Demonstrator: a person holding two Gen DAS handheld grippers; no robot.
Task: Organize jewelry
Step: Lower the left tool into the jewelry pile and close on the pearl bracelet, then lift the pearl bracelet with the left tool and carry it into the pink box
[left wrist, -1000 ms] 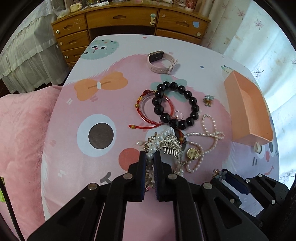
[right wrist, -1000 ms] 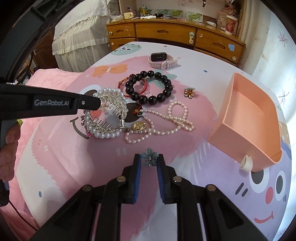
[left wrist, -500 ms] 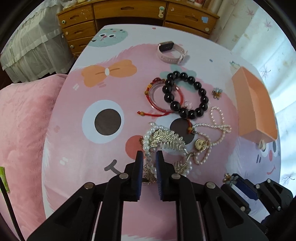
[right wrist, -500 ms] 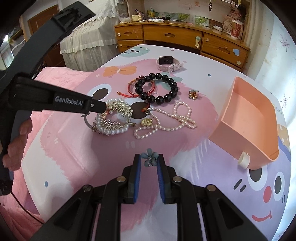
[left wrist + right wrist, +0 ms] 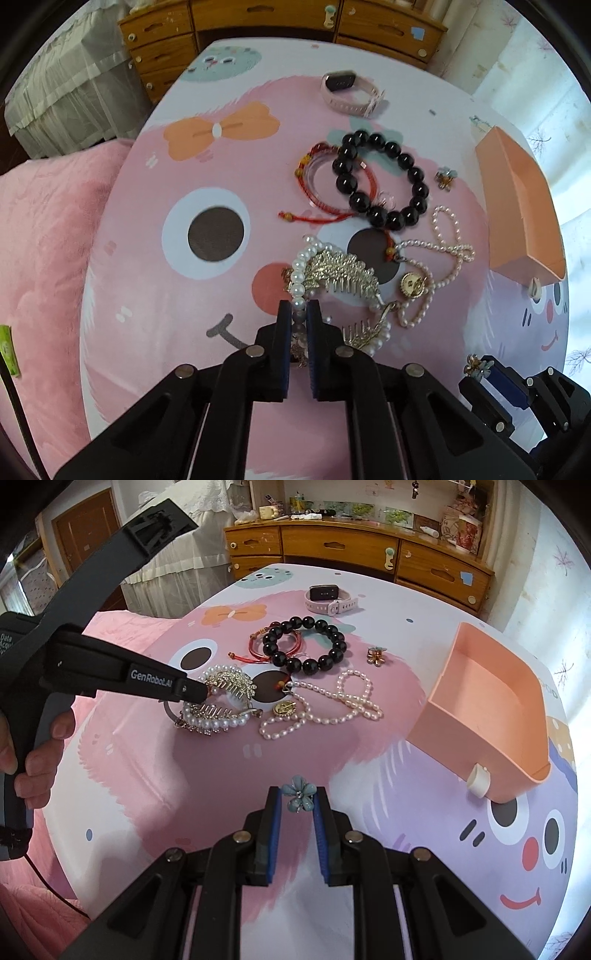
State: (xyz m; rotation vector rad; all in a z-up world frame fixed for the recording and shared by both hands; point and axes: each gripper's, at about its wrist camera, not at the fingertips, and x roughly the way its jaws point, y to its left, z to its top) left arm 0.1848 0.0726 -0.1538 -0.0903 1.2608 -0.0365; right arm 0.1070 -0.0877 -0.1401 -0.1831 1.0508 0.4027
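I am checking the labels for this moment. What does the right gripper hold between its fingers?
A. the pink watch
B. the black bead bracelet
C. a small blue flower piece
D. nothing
C: in the right wrist view the right gripper is shut on the blue flower piece; the black bead bracelet lies on the table.

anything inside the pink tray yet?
The pink tray shows only bare floor in the right wrist view. Its near wall hides a strip of the bottom, so that part cannot be checked.
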